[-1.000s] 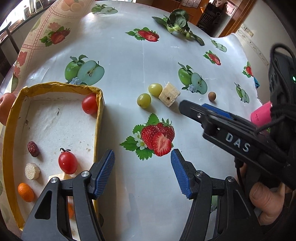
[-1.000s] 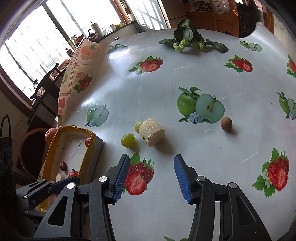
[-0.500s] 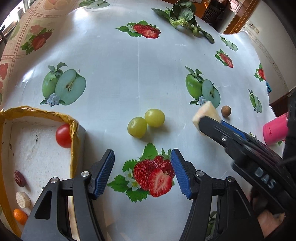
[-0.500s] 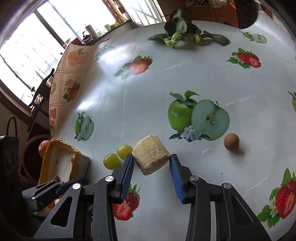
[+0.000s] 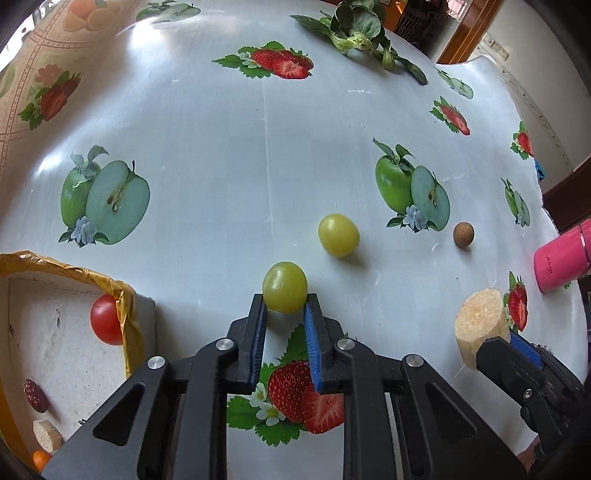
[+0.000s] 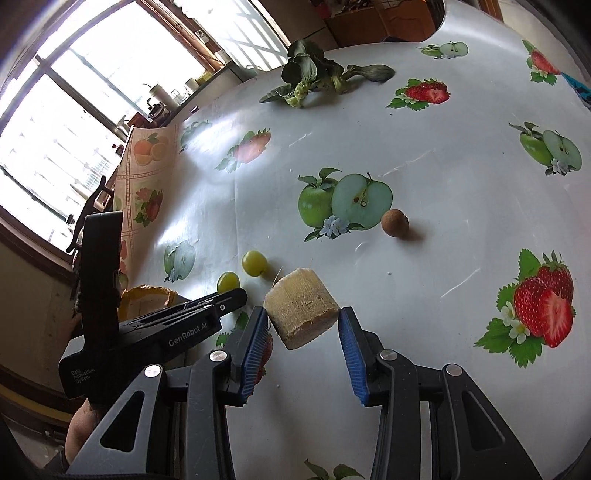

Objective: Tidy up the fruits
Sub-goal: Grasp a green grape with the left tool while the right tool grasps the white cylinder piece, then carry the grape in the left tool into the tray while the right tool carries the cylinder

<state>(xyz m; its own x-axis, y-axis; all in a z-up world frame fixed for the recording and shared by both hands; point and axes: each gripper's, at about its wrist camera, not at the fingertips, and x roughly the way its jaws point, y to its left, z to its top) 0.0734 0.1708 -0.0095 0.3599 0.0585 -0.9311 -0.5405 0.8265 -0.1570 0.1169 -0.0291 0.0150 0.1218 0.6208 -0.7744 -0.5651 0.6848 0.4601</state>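
Note:
My left gripper [image 5: 285, 306] is shut on a green grape [image 5: 284, 287] at its fingertips, on the fruit-print tablecloth. A second green grape [image 5: 338, 235] lies just beyond it, to the right. My right gripper [image 6: 302, 320] is shut on a pale cut corn-cob chunk [image 6: 301, 308] and holds it above the cloth; the chunk also shows in the left wrist view [image 5: 478, 326]. Both grapes show in the right wrist view, one [image 6: 228, 281] at the left gripper's tip and one [image 6: 254, 262] beyond it. A small brown round fruit [image 5: 463, 234] lies to the right.
A yellow-rimmed white tray [image 5: 127, 317] at the near left holds a cherry tomato [image 5: 106, 319], a dark date [image 5: 34, 390], a cob slice [image 5: 46, 435] and an orange fruit [image 5: 40, 459]. Leafy greens [image 5: 356, 27] lie at the far edge. A pink bottle [image 5: 563, 260] lies at the right.
My left gripper moved forward and closed on the nearer green grape. My right gripper lifted the corn-cob chunk off the cloth and drew it back to the right.

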